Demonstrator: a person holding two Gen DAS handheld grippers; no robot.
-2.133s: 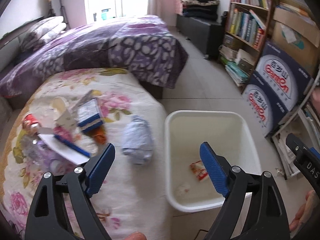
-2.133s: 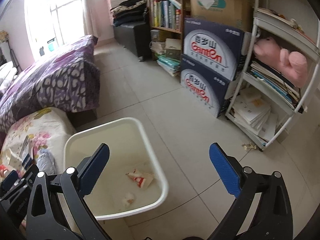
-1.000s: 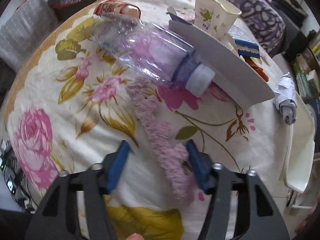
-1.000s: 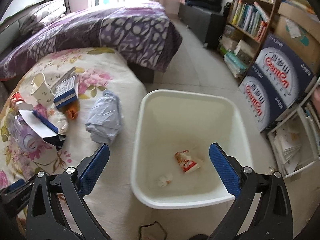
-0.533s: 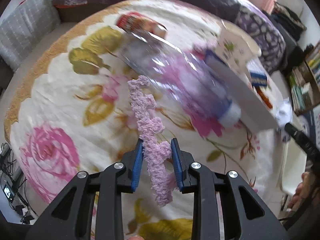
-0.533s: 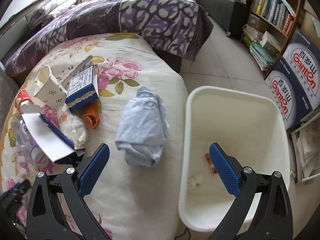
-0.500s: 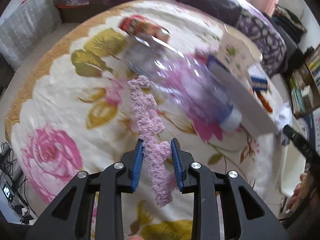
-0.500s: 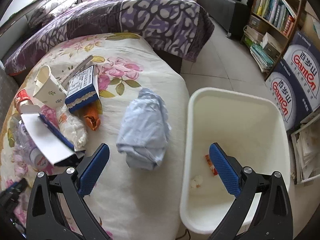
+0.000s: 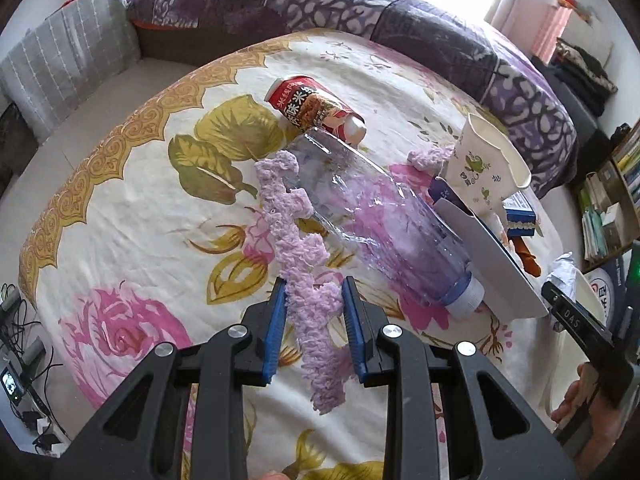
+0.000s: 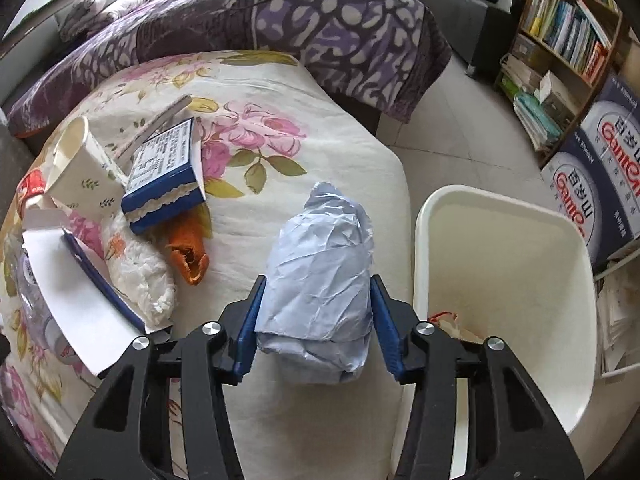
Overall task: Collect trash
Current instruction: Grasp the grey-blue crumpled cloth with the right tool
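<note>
Two grippers at trash on the bedspread point(image 9: 132, 216).
Left view: left gripper point(image 9: 314, 320) pinches purple yarn point(image 9: 298, 248) beside the bottle point(image 9: 384, 220). Right view only: right gripper point(image 10: 316, 320), jaws closing around a paper wad point(image 10: 320, 272); bin point(image 10: 504, 280) alongside.

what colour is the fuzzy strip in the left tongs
Pale lilac-purple; the fuzzy strip shows best in the left wrist view.

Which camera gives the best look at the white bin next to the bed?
The right wrist view. There the white bin shows nearly whole, its rim, walls and a wrapper on its floor. In the left wrist view only a sliver of the bin shows at the right edge, behind the right gripper.
</note>
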